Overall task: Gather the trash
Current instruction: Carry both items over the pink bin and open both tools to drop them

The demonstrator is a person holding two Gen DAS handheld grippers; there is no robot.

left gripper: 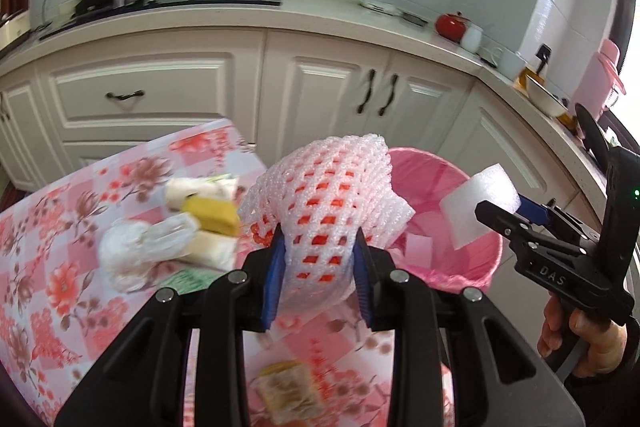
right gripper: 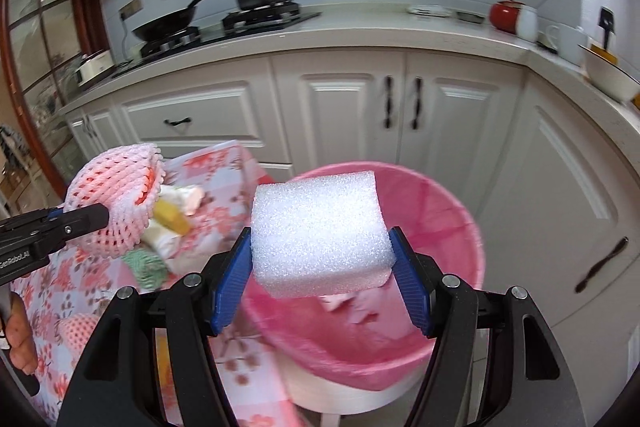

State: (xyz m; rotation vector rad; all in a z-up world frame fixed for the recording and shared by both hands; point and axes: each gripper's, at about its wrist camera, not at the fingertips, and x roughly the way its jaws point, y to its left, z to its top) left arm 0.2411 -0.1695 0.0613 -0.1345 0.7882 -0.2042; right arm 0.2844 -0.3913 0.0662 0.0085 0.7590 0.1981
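Observation:
My left gripper (left gripper: 320,259) is shut on a pink foam fruit net (left gripper: 332,195) and holds it above the table's right edge, beside the bin; it also shows in the right wrist view (right gripper: 116,203). My right gripper (right gripper: 320,267) is shut on a white foam block (right gripper: 320,231) and holds it over the pink-lined trash bin (right gripper: 440,227). From the left wrist view the white block (left gripper: 476,207) hangs over the bin (left gripper: 448,187). Some trash lies inside the bin.
The table with a pink floral cloth (left gripper: 52,227) carries white wrappers (left gripper: 136,251), a yellow sponge-like piece (left gripper: 210,213), a green packet (right gripper: 146,263) and a snack packet (left gripper: 288,391). White kitchen cabinets (right gripper: 340,107) and a counter with stove and pots stand behind.

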